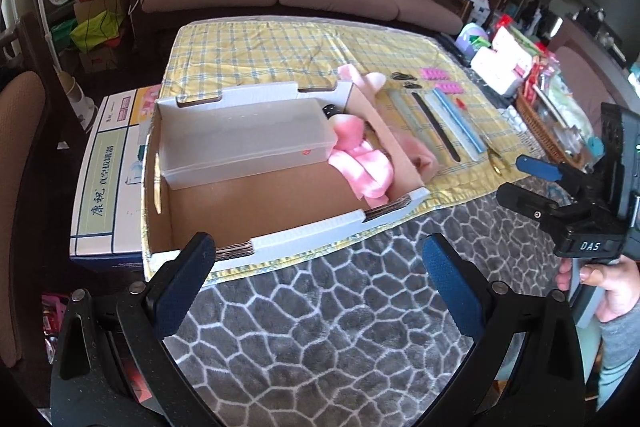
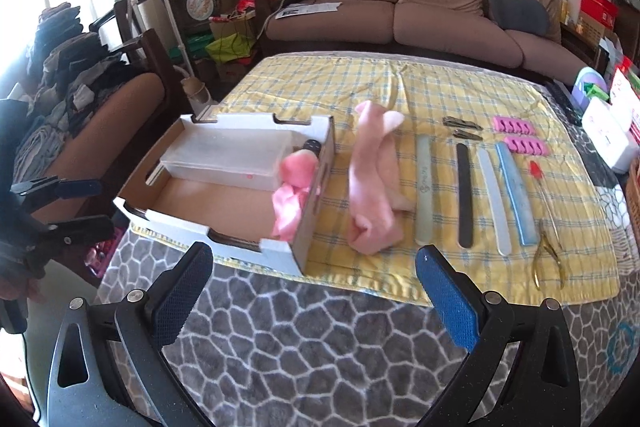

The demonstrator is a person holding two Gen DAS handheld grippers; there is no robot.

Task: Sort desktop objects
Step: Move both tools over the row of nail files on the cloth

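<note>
1. The left gripper (image 1: 316, 283) hovers over the grey patterned blanket (image 1: 320, 327), its blue-padded fingers (image 1: 452, 287) spread wide, holding nothing and touching nothing.
2. The right gripper (image 2: 314, 287) hangs over the same blanket, its fingers (image 2: 448, 299) likewise wide apart and empty; in the left wrist view it shows at 3 o'clock, gripped by a hand (image 1: 608, 287).
3. Just beyond the left gripper, at 12 o'clock, sits the cardboard tray (image 1: 312, 235) on the yellow checked cloth (image 2: 440, 87) that covers the tabletop.
4. Inside the tray, a clear plastic box (image 1: 248, 143) lies along the far wall, with a pink satin ribbon (image 1: 360, 167) bunched at its right end.
5. In the right wrist view, a pink towel (image 2: 372, 187) lies crumpled on the cloth just beside the tray, at 12 o'clock.
6. At 1 o'clock lie the nail files (image 2: 464, 195) in a row, side by side and apart.
7. The gold cuticle nippers (image 2: 548, 259) rest at the row's near right end.
8. Farther back, two pink toe separators (image 2: 516, 135) lie beside two nail clippers (image 2: 464, 129).
</note>
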